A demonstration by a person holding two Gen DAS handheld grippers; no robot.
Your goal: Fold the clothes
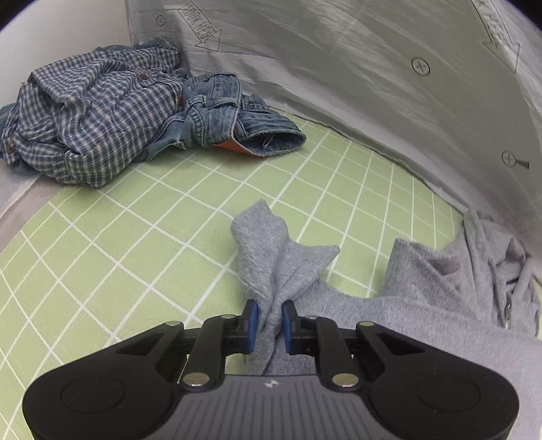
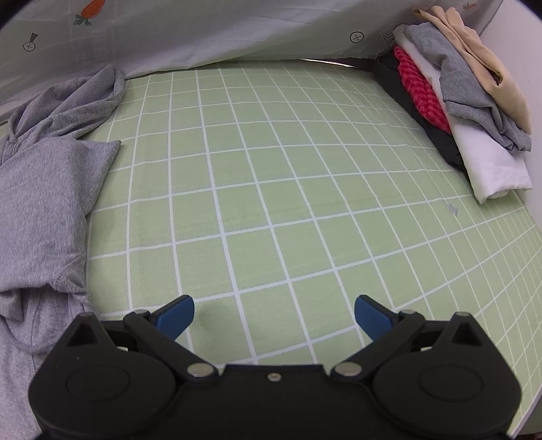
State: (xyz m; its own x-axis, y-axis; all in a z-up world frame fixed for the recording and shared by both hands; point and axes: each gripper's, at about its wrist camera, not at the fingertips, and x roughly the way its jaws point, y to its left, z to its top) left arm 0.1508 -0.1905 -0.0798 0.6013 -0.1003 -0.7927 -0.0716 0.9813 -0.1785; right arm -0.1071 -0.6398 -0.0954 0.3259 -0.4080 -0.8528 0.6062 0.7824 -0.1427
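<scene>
A grey hoodie (image 1: 440, 291) lies on the green grid mat (image 1: 152, 237). In the left wrist view my left gripper (image 1: 270, 309) is shut on a bunched sleeve end of it, which sticks out past the blue pads. The hood with its drawstrings and zip lies at the right. In the right wrist view the same grey hoodie (image 2: 44, 189) covers the left side of the green grid mat (image 2: 271, 203). My right gripper (image 2: 274, 316) hangs open over bare mat, nothing between its fingers, to the right of the hoodie.
A crumpled blue checked shirt (image 1: 88, 115) and a denim garment (image 1: 230, 115) are heaped at the far left. A stack of folded clothes (image 2: 467, 101) sits at the far right. A white printed sheet (image 2: 237, 30) hangs along the back edge of the mat.
</scene>
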